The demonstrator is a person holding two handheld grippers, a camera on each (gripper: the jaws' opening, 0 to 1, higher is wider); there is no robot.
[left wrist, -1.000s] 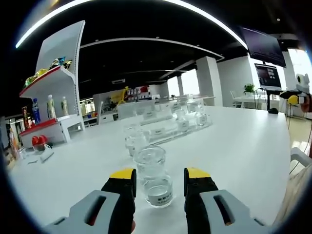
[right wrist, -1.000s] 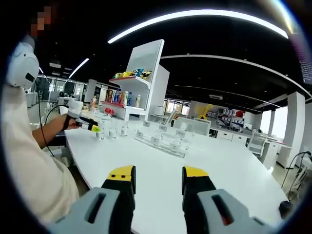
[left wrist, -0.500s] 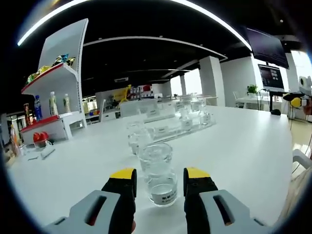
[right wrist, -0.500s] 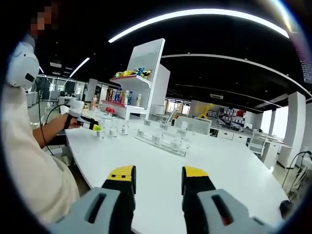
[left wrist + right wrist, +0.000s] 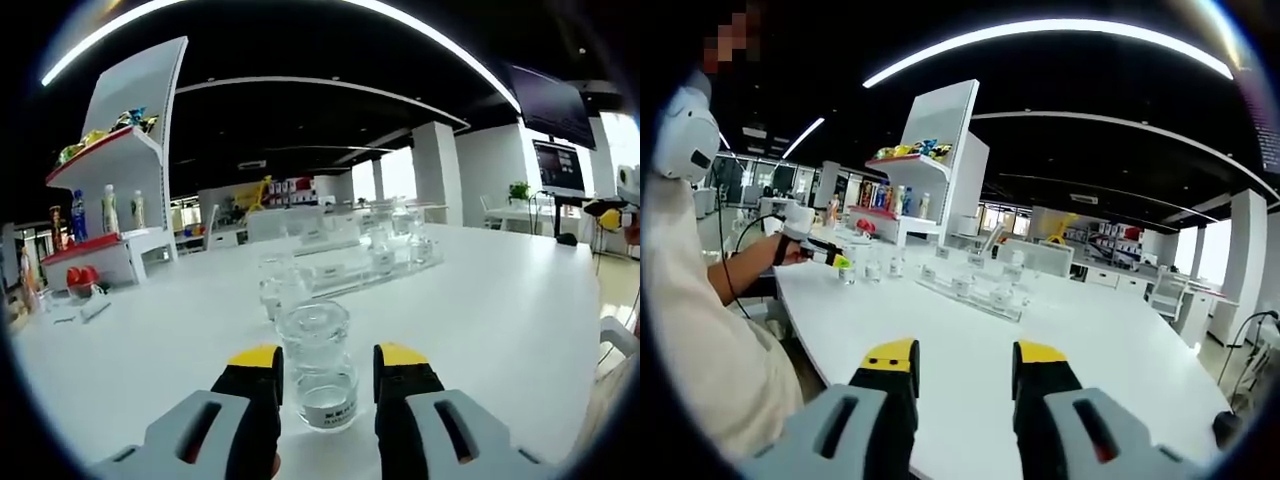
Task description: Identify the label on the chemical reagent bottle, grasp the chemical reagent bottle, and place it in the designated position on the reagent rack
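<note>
Left gripper around a reagent bottle on a big white lab table

White table (image 5: 500, 300) in an open office with a dark ceiling. Left gripper (image 5: 328, 360) has its jaws spread, a clear reagent bottle (image 5: 318, 365) standing between them, label too small to read, can't tell if they touch it. Further out, more bottles (image 5: 278, 285), then the clear reagent rack (image 5: 360, 265), then a white shelf unit (image 5: 115, 200). Right gripper (image 5: 964, 360) hangs open over bare table, holding nothing; the person's sleeve (image 5: 700, 340) is cut off at the edge.
</note>
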